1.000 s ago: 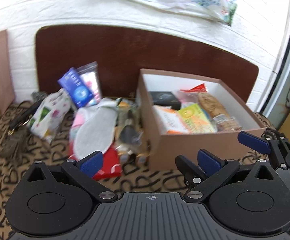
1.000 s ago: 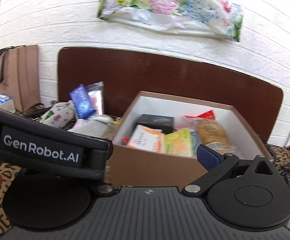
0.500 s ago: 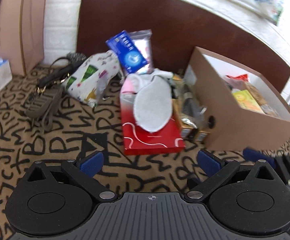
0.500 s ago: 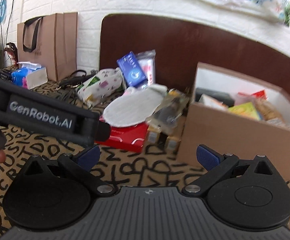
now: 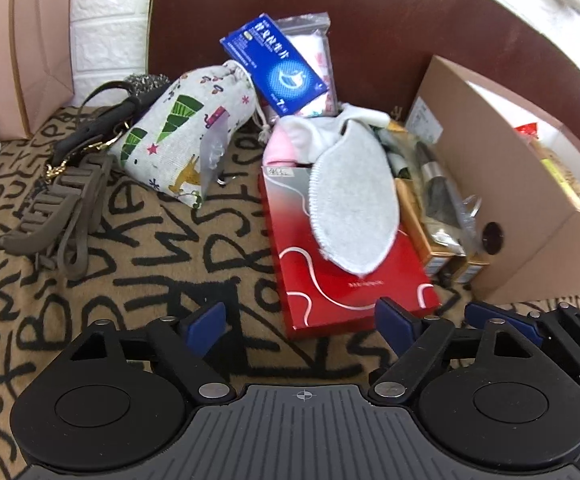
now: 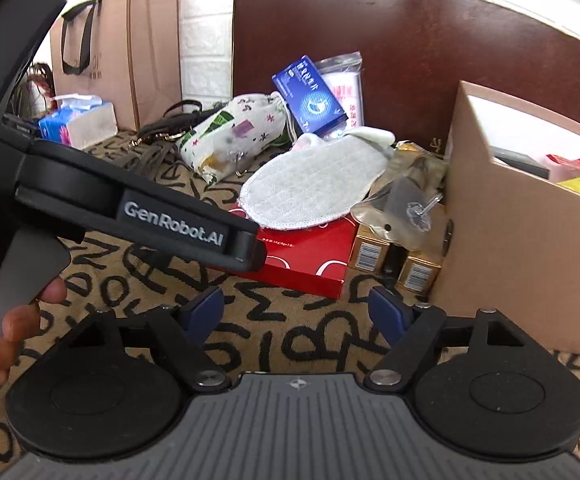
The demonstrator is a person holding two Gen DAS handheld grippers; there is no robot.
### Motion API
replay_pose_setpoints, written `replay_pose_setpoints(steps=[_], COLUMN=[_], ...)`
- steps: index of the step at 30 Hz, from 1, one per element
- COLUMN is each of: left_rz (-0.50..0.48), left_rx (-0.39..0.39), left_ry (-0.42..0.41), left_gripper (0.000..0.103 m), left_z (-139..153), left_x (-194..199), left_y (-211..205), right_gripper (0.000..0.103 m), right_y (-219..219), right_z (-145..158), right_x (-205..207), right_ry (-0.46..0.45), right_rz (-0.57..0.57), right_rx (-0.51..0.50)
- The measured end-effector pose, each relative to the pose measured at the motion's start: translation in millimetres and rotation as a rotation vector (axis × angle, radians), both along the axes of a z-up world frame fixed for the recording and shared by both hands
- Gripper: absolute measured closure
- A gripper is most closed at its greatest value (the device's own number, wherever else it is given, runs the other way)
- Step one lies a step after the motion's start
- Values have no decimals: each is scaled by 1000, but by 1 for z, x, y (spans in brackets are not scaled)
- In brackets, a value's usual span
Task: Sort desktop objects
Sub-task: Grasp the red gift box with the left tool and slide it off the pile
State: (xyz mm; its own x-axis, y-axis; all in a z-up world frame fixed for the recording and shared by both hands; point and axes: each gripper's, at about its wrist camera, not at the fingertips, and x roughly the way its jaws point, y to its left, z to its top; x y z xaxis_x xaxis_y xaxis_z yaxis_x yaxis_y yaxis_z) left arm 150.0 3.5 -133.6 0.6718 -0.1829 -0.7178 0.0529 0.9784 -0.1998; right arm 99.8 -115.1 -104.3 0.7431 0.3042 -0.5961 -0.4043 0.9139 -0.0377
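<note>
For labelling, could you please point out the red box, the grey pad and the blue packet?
red box (image 5: 346, 292), left wrist view, bare lid
grey pad (image 5: 350, 208), left wrist view, centre
blue packet (image 6: 310, 98), right wrist view, front face

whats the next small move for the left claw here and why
Probably ease the left claw forward to straddle the near end of the red box. Its jaws are closing with nothing between them yet, and the box lies just ahead, the grey cloth pad resting on it, beside the brown cardboard box.

Both jaws are closing, nothing between them: left hand-held gripper (image 5: 304, 324) tilted down, right hand-held gripper (image 6: 296, 310) at its 3 o'clock.
</note>
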Motion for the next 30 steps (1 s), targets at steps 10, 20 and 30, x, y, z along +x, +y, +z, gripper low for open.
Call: replay_pose_setpoints(steps=[10, 20, 30], left_rz=[-57, -66, -114], left_rx=[-17, -58, -52], left_ry=[-13, 3, 43], left_gripper=[24, 41, 41], left_z=[-4, -1, 1], left_x=[16, -1, -75], left_y=[-4, -5, -25], right_gripper=[33, 48, 50], right_y=[1, -1, -25], right_z=[-10, -5, 2], right_x=[27, 18, -50], right_ry=[42, 56, 88], right_rz=[42, 56, 93], right_rx=[18, 1, 12])
